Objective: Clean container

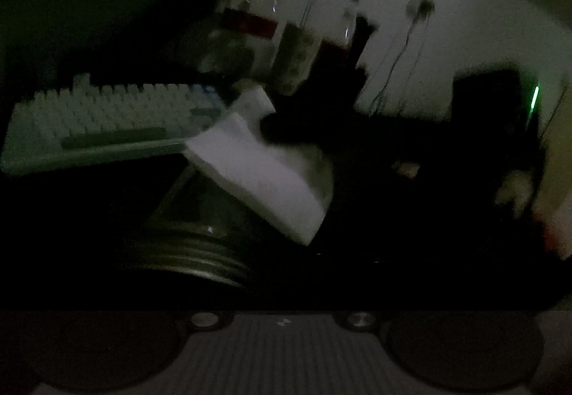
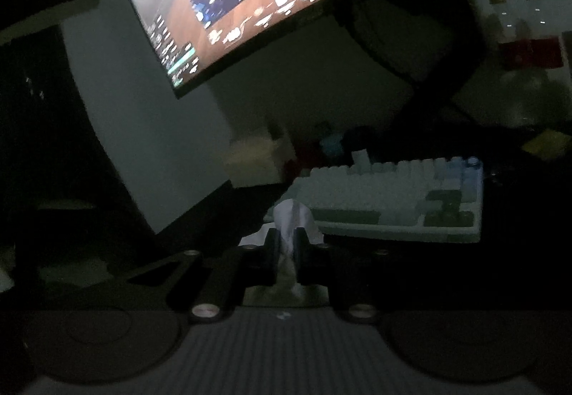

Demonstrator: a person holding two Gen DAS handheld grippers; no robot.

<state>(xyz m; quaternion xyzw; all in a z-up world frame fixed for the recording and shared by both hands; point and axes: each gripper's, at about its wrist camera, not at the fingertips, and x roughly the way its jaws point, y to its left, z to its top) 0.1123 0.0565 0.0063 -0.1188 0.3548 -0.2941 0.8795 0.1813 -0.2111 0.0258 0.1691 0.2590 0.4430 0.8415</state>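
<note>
In the dim left wrist view a clear jar [image 1: 189, 237] with a threaded neck lies close in front, tilted, with its mouth toward the lower left. A white tissue [image 1: 257, 173] hangs over its upper right side, below a dark shape I cannot identify. The left gripper's fingers are lost in the dark, and I cannot see whether anything is between them. In the right wrist view my right gripper [image 2: 286, 252] is shut on a crumpled white tissue [image 2: 291, 216] that sticks up between the black fingers [image 2: 271, 252].
A white keyboard [image 1: 107, 119] [image 2: 386, 202] lies on the dark desk beyond the grippers. A lit monitor [image 2: 250, 1] hangs above on a black stand. Bottles [image 1: 264, 12] and small boxes [image 2: 250, 159] stand at the back by the wall.
</note>
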